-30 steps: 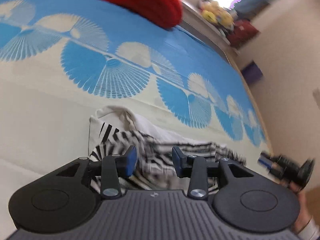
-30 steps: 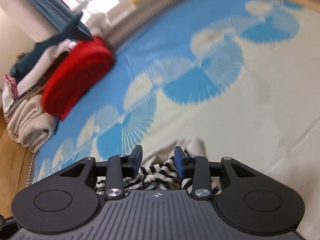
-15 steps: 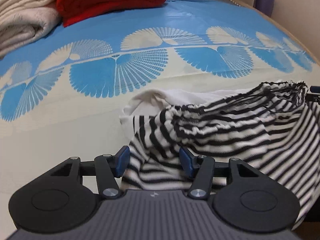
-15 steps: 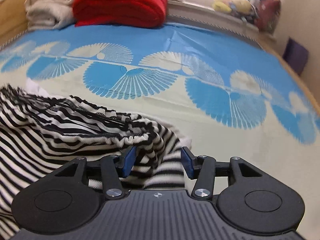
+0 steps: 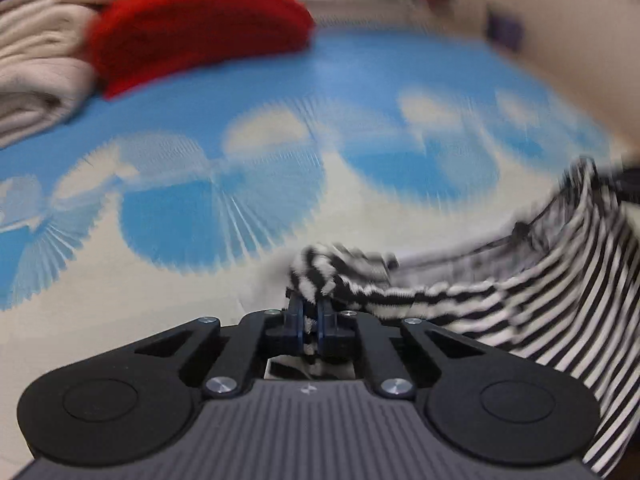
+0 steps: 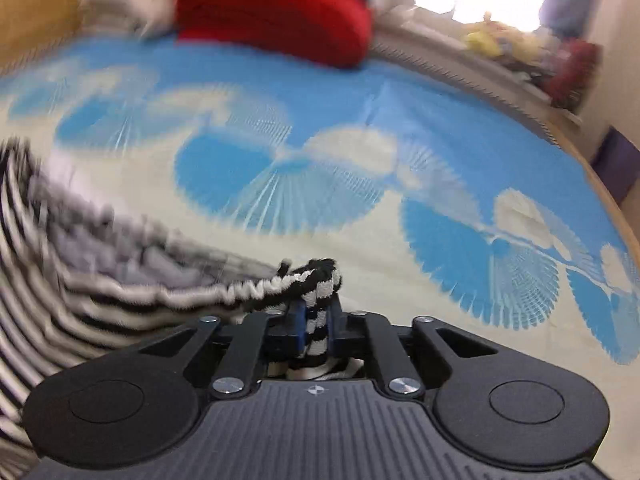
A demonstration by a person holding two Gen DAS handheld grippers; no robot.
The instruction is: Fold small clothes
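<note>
Left gripper (image 5: 311,316): jaws pinched tight on one end of the striped garment's (image 5: 520,280) edge.
Right gripper (image 6: 316,322): jaws clamped on the opposite end.
Striped garment: stretched between both grippers, hanging above the bedspread (image 5: 360,92).
Background: red blanket (image 5: 192,24), beige blankets (image 5: 36,64).

I see the striped garment (image 5: 500,292) at three o'clock as soft ribbed knit cloth; my left gripper (image 5: 310,316) looks matt black plastic with shiny metal screws; the bedsheet (image 5: 280,152) at twelve o'clock is smooth printed cloth; the red blanket (image 6: 276,8) looks fuzzy.
</note>
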